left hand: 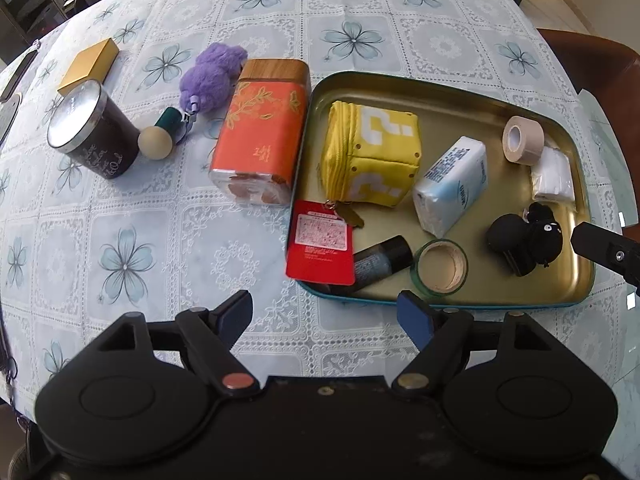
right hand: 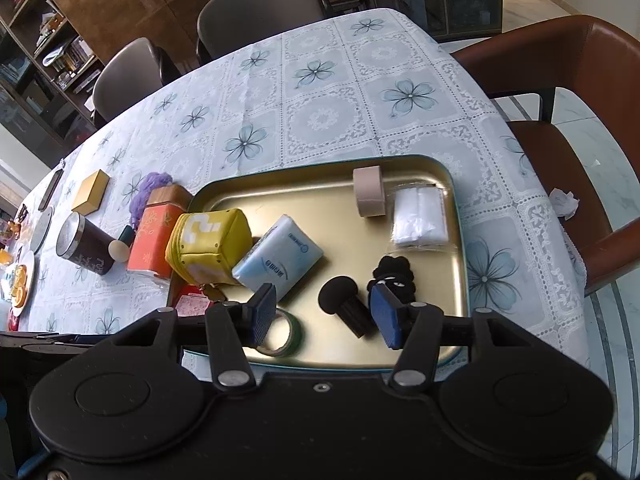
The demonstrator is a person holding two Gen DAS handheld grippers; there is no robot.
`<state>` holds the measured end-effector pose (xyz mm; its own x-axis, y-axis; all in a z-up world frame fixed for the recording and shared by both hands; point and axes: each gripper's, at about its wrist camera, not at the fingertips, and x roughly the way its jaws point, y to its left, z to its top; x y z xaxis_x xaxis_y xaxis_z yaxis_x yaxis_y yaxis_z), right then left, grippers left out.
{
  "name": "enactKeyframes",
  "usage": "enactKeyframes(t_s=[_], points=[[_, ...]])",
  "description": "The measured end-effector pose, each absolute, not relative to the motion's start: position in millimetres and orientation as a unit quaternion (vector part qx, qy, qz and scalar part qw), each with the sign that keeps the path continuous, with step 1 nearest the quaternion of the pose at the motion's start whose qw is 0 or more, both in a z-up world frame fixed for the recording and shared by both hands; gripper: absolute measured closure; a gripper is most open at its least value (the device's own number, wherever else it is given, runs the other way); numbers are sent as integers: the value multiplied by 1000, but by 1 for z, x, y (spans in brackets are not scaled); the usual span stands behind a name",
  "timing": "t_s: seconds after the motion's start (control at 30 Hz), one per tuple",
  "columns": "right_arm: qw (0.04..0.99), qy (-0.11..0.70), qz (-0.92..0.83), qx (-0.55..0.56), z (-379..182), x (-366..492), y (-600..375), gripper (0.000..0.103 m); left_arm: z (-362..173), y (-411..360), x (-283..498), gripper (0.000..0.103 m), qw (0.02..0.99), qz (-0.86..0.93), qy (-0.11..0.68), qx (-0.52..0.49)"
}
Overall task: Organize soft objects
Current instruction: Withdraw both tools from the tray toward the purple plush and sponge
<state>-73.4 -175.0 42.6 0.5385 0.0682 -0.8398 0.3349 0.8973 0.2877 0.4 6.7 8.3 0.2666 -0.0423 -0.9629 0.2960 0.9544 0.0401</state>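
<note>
- Black two-finger left gripper [left hand: 324, 312] fills the bottom of the left wrist view, jaws wide with nothing between them, hovering over the flowered lace tablecloth [left hand: 132, 256] just short of the gold metal tray with a teal rim [left hand: 520, 304]
- Right gripper [right hand: 322, 312], at the bottom of its own view, also stands wide and empty over the tray's near edge, with the black foam-headed brush [right hand: 346, 300] between and beyond its blue pads
- Already in the tray: yellow question-mark cube pouch [left hand: 372, 152], pale blue tissue pack [left hand: 452, 184], black fuzzy plush toy [left hand: 544, 236], two tape rolls
- Fluffy purple plush keychain [left hand: 212, 76] lies outside it, upper left of the left wrist frame, touching the orange tin with a wood-look lid [left hand: 260, 136]
- Judged step: between placements, both grippers free
- Likely next: the left one reaches to the upper left past the tin for the purple plush, closing gently on its fur, clear of the dark candle jar [left hand: 92, 132]
</note>
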Motion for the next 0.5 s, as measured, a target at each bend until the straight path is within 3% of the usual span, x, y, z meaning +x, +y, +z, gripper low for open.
enactKeyframes(t_s=[0.5], points=[[844,492,-74,199,41,-53,-111,50,0,80,13,24,785,-91,607,86]])
